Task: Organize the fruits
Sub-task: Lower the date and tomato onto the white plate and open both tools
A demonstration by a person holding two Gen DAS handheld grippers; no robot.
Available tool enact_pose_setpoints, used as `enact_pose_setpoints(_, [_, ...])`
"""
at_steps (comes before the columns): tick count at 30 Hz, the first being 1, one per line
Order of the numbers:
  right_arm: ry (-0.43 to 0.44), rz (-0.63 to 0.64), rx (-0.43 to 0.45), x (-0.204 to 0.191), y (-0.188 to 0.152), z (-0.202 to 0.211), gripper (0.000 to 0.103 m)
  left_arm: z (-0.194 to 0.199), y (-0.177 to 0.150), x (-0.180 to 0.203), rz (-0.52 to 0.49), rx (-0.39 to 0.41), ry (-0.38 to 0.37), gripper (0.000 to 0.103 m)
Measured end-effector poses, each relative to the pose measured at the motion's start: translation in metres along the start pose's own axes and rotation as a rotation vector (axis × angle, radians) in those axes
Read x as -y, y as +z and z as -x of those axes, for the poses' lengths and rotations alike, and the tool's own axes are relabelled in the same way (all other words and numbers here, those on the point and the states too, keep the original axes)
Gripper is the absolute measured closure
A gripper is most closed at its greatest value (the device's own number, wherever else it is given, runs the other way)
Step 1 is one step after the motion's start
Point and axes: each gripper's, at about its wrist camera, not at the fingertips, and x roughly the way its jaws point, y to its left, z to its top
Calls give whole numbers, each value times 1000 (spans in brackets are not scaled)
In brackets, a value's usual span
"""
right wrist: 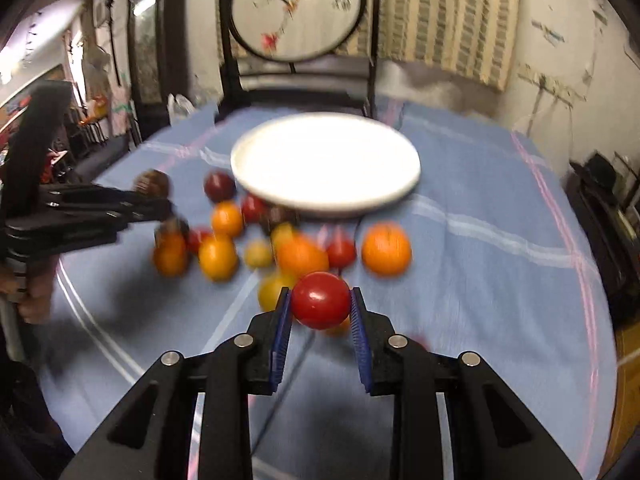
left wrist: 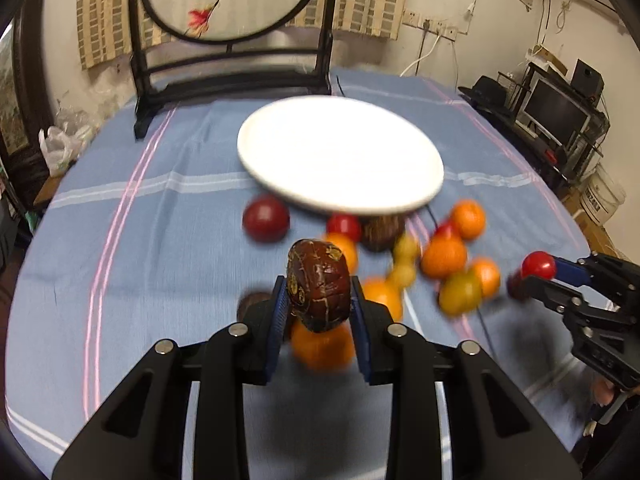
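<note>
Left wrist view: the left gripper (left wrist: pixel 319 304) clamps a brown, cracked-skinned fruit (left wrist: pixel 318 290) between its blue pads, lifted above the blurred pile of oranges (left wrist: pixel 443 257) and red fruits on the blue-clothed desk (left wrist: pixel 160 240). The right gripper (right wrist: pixel 320 308) grips a red fruit (right wrist: pixel 320 300) above the same pile. The white plate (left wrist: pixel 340 152) lies just behind the fruits.

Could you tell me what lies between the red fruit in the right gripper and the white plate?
In the right wrist view, a loose cluster of orange, yellow and red fruits lies on the blue tablecloth between the red fruit and the white plate.
</note>
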Motion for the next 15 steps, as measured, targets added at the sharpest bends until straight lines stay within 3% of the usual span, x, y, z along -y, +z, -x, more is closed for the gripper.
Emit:
enact_pose_setpoints(2, [10,27,21,0,25,-8,74,-10,23,2,3,3,-2,74])
enact_pose_setpoints(8, [14,-6,-79,13,84,-87,74,-74,89,3,43,-70,1,74])
enact_pose_setpoints(15, [10,-33,-198,22,93,-144,73,-137,106,3,60,-198,48,73])
